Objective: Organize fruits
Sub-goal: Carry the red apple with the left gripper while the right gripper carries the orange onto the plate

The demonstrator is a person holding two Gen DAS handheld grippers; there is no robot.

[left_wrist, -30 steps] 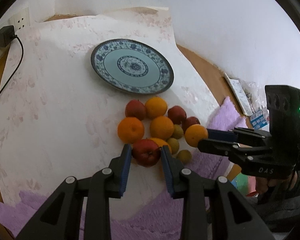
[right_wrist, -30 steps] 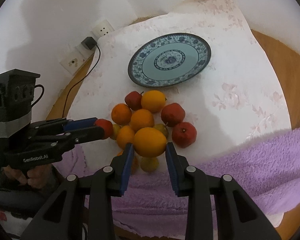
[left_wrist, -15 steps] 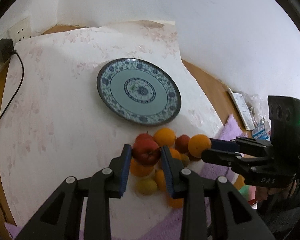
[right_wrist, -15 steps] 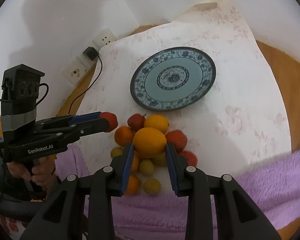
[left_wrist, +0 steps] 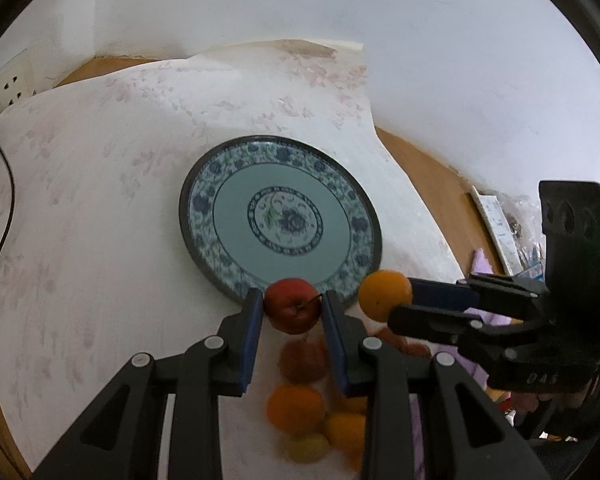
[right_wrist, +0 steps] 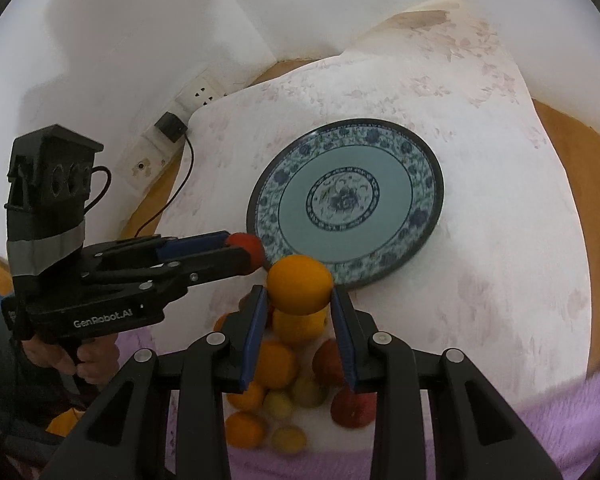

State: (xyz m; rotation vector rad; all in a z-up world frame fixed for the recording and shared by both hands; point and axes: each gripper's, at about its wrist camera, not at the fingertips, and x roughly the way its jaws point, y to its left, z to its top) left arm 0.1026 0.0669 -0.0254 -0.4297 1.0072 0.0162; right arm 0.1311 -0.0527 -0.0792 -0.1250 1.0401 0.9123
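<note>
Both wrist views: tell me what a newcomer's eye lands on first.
First, the fruit held aloft: the left gripper clamps a red apple and the right gripper an orange, both at the near rim of the blue-patterned plate, which holds nothing. The plate sits mid-table on a pale floral cloth. Below the jaws lies a blurred pile of oranges, apples and small yellow fruits.

A home: floral tablecloth (left_wrist: 100,208), patterned plate (left_wrist: 280,216).
</note>
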